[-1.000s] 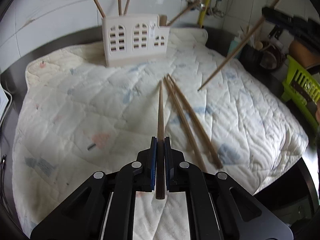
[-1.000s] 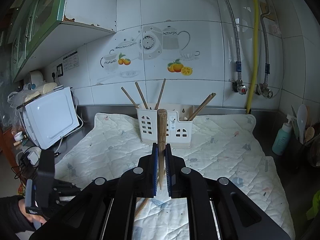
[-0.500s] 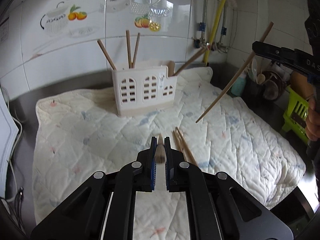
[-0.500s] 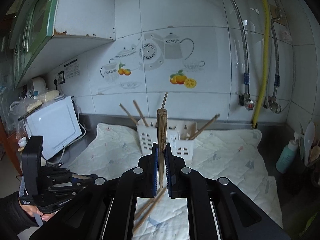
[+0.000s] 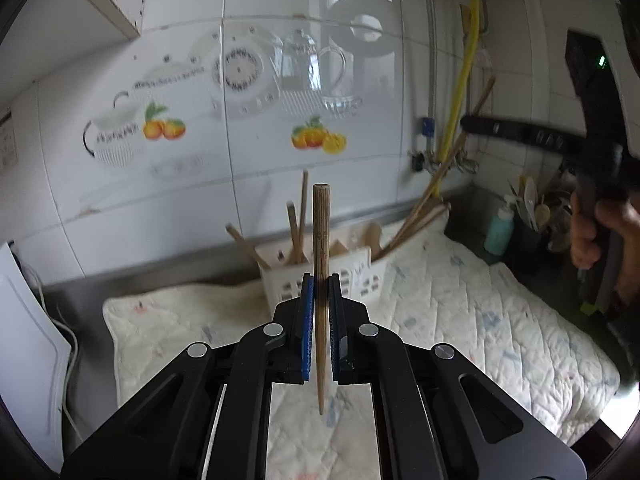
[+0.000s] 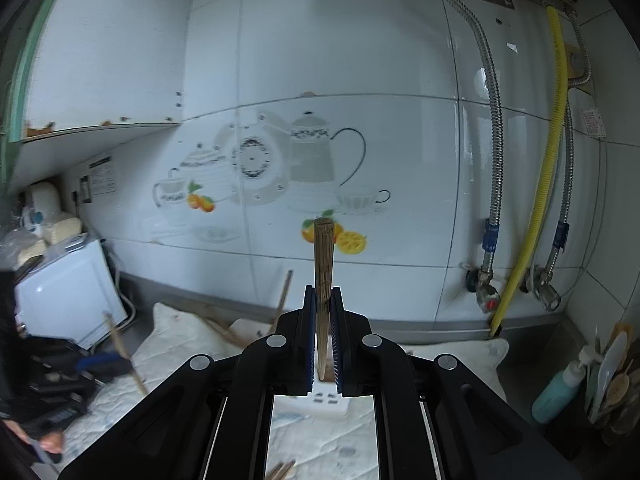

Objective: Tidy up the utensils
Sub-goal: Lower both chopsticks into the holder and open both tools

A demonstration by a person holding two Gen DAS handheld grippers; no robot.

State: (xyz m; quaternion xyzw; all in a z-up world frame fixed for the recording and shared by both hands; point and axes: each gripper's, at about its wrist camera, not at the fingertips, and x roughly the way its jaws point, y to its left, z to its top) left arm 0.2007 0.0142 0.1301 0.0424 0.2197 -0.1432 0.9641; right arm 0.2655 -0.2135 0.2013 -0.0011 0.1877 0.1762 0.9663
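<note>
One chopstick (image 5: 321, 240) pinched upright in the clamped left gripper (image 5: 320, 312), another chopstick (image 6: 323, 264) likewise in the clamped right gripper (image 6: 322, 320), both raised above the white holder (image 5: 352, 268), thin ends down, probably for dropping in beside those already standing there.

Two close wrist views along fingers (image 5: 306, 332), both facing tiled wall (image 6: 360, 60)
</note>
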